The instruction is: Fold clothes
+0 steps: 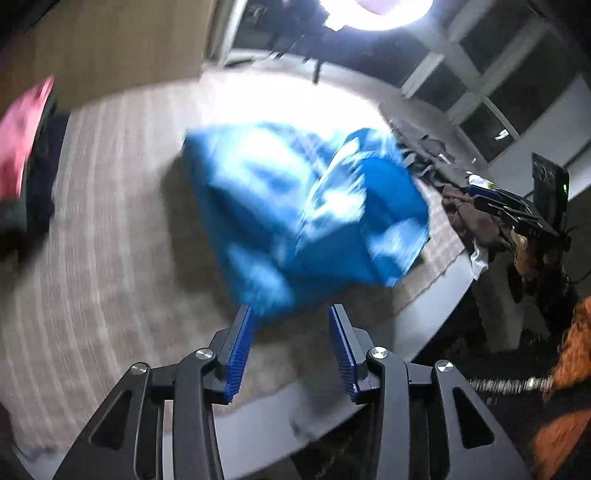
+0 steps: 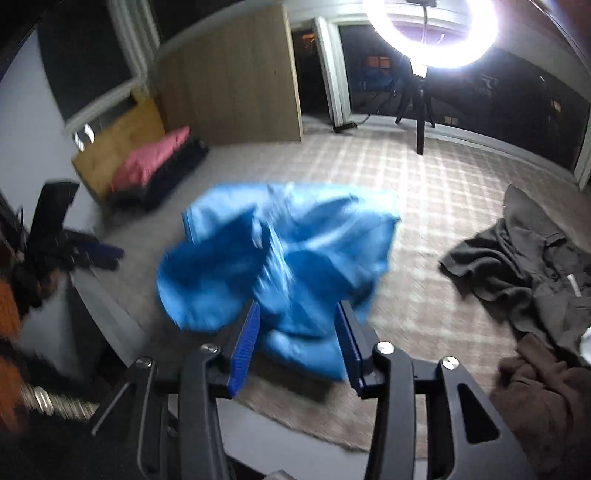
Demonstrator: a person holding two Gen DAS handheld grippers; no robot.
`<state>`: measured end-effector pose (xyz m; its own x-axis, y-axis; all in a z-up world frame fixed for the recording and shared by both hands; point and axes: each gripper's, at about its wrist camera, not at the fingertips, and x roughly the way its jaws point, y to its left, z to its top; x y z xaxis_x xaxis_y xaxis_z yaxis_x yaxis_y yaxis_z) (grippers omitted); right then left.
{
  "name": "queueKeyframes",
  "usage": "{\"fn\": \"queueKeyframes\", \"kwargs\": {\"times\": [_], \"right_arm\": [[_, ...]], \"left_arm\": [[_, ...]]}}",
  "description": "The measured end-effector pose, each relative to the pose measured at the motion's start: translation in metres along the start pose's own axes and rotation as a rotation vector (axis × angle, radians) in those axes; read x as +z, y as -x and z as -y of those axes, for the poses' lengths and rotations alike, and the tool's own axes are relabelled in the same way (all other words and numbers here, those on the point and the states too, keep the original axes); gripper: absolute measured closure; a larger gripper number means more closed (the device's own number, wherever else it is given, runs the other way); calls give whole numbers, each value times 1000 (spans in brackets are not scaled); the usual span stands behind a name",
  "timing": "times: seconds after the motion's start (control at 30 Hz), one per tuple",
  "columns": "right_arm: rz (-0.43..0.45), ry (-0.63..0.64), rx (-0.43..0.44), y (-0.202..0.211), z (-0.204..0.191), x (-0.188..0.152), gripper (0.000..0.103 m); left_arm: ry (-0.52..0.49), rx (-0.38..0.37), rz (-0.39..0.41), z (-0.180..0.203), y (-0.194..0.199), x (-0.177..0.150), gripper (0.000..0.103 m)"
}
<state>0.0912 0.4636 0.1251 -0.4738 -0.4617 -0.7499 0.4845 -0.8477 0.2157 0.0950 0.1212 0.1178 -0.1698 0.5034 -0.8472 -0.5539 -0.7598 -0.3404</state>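
Observation:
A bright blue garment [image 1: 295,214] lies crumpled and blurred on the plaid cloth of the table [image 1: 110,229]. My left gripper [image 1: 291,317] is open and empty, its blue pads just short of the garment's near edge. In the right wrist view the same blue garment [image 2: 280,258] lies bunched in the middle. My right gripper [image 2: 299,314] is open, its fingers on either side of the garment's near fold without closing on it. The right gripper also shows in the left wrist view [image 1: 517,210] at the far right.
A pile of dark grey and brown clothes [image 2: 528,280] lies at the right of the table. A stack of pink and dark folded clothes [image 2: 159,162] sits at the back left. A ring light on a stand [image 2: 436,33] shines beyond the table. The table edge [image 1: 436,314] runs near me.

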Motion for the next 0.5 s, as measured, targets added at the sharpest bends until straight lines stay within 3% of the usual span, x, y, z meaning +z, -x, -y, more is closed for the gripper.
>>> {"fn": "queueKeyframes", "kwargs": {"times": [0.17,0.27,0.3,0.33,0.37,0.4,0.5], "right_arm": [[-58,-30,-26,-48,-32,6,61],[-133,-20,-75,-81,-41,-2,61],[-161,-21,-87,-92,-43,-5,67],[-182,-26,-86,-100,-43,-8,76],[-202,-30,-84,-108,-43,-11,96],[-219,-45,-64,-112,-42,-13,97],[-204,-25,-19,-99,-51,-13,99]], "left_arm": [[-69,39,54,48,-35,26,34],[-100,106,23,62,-69,23,36],[-113,125,20,62,-80,22,40],[-124,141,11,60,-90,21,66],[-126,140,-13,56,-98,20,96],[-130,129,-33,54,-99,19,102],[-159,101,-64,53,-89,14,101]]}}
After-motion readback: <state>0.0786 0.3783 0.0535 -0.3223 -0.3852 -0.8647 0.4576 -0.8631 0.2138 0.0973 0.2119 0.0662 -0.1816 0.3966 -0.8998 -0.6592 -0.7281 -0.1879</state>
